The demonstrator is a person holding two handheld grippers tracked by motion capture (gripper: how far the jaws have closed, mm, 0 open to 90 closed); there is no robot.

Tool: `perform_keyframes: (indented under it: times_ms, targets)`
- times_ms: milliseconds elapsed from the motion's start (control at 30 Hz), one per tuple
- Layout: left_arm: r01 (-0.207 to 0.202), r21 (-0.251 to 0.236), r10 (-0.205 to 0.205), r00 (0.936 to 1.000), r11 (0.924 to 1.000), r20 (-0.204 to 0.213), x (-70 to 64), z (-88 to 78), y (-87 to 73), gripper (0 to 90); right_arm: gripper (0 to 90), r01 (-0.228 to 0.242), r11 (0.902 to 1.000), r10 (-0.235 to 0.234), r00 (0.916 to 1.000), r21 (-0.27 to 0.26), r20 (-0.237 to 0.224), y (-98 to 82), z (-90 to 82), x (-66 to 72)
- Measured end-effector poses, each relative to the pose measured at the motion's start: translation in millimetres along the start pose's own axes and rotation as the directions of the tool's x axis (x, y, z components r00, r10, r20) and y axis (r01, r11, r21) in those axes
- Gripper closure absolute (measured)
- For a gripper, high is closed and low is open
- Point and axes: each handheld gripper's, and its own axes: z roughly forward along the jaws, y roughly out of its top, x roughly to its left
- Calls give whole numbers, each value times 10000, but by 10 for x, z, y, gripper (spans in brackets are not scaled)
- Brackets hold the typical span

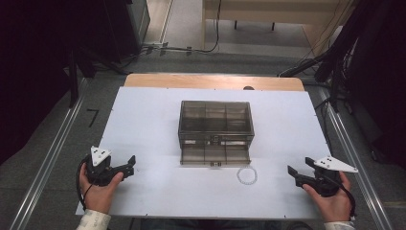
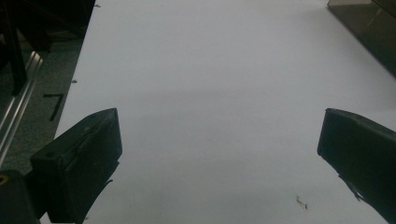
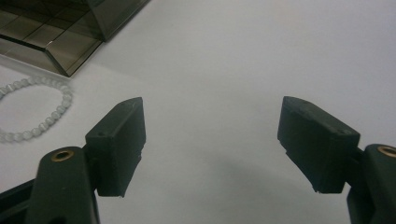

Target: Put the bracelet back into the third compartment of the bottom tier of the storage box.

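Bracelet (image 1: 247, 175): lower centre of the high view, on the bench (image 1: 143, 124), just right of the open drawer (image 1: 215, 155); untouched
Left gripper (image 1: 128, 163): jaws wide, empty
Right gripper (image 1: 296, 173): jaws wide, empty
Progress: drawer out; pickup and stowing in the organiser box (image 1: 216, 117) remain

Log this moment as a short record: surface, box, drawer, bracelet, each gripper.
surface: white table top, bare between the left gripper's jaws
box: smoky see-through organiser box with divided compartments, mid table
drawer: bottom drawer pulled out toward the person; nothing visible in it
bracelet: white bead bracelet lying flat on the table, just off the drawer's front right corner
left gripper: open, holds nothing, near the left front of the table
right gripper: open, holds nothing, right of the bracelet and apart from it
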Motion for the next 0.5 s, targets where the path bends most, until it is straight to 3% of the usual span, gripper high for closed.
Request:
perform_keyframes:
  times_ms: [500]
  targets:
    - [-18, 73, 17, 10000, 10000, 71, -10, 15, -2, 0, 220, 207, 9998, -207, 9997, 32, -139, 27, 38, 78]
